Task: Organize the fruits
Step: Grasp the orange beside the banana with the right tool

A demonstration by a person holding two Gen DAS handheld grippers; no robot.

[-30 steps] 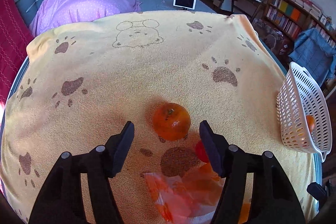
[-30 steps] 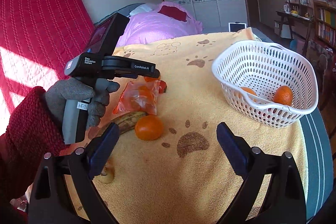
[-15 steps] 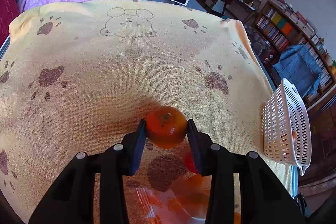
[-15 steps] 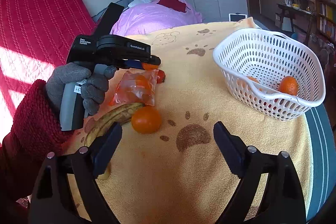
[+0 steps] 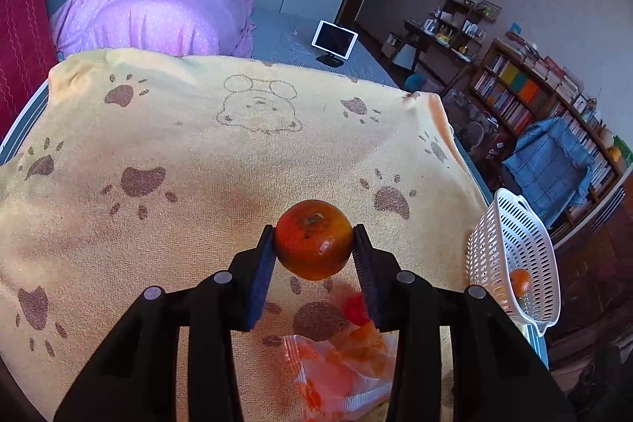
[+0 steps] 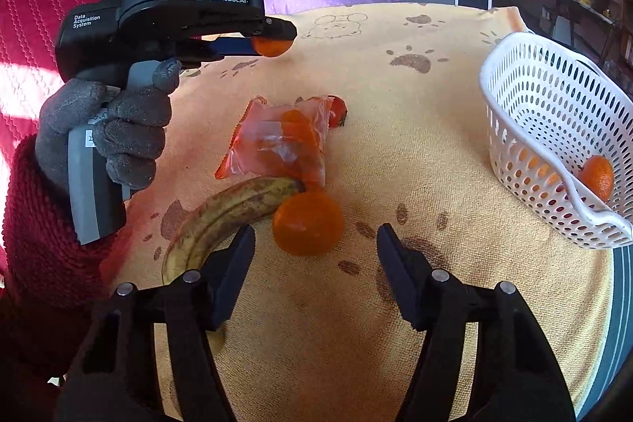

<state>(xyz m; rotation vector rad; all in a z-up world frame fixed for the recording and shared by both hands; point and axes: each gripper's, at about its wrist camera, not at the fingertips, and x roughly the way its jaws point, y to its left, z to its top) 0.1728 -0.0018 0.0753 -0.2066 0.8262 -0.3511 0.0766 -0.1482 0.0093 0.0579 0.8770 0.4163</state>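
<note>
My left gripper (image 5: 313, 244) is shut on an orange tangerine (image 5: 313, 239) and holds it up above the yellow paw-print towel (image 5: 190, 153); it also shows in the right wrist view (image 6: 273, 44). My right gripper (image 6: 314, 252) is open, low over the towel, with a second tangerine (image 6: 307, 223) just ahead between its fingers. A spotted banana (image 6: 225, 220) lies left of that tangerine. A white basket (image 6: 554, 129) at the right holds a tangerine (image 6: 598, 176).
An orange plastic bag of fruit pieces (image 6: 281, 141) and a small red fruit (image 6: 337, 111) lie mid-towel. The basket stands near the towel's right edge (image 5: 514, 256). A pink duvet (image 5: 158, 6) and a tablet (image 5: 335, 39) lie beyond the towel.
My left gripper closed on the tangerine and lifted it off the towel. My right gripper moved forward and down toward the second tangerine and the banana.
</note>
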